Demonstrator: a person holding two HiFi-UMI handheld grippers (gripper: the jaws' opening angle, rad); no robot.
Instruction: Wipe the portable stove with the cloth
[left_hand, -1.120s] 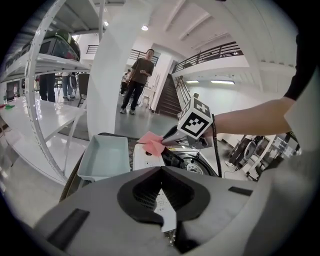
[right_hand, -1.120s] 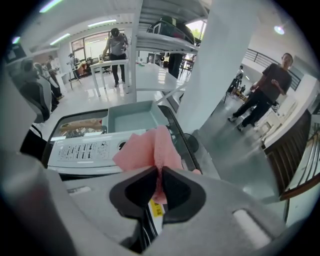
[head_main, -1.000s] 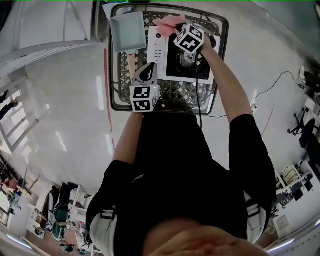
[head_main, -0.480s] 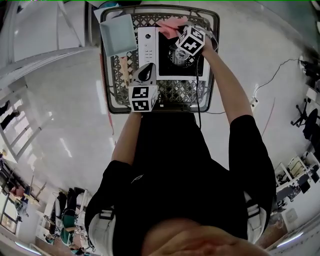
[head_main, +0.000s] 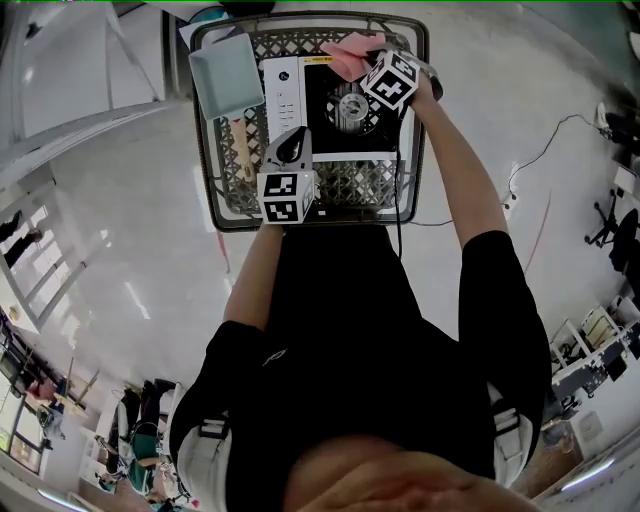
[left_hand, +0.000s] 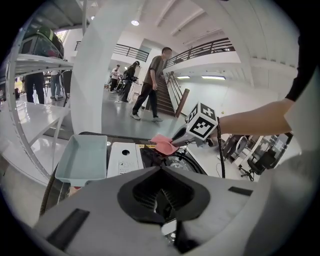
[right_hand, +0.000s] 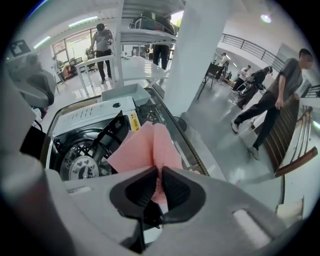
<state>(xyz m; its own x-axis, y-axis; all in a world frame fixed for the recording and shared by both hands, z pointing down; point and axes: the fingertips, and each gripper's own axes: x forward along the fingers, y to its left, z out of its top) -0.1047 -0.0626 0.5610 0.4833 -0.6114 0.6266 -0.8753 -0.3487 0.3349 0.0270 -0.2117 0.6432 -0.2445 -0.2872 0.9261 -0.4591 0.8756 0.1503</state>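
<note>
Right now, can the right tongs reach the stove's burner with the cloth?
Probably yes. The right tongs, shut on the pink cloth, hang just past the burner with nothing between them; the left tongs are back at the near side.

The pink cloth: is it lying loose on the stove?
No, the pink cloth is pinched between the jaws of the right gripper, by the portable stove.

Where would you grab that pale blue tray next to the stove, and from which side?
Probably the tray's near wall, from above on the person's side. It lies open side up with thin upright walls, so jaws could straddle one. The stove crowds its right side, and the left gripper, shut and empty, is nearest that edge.
</note>
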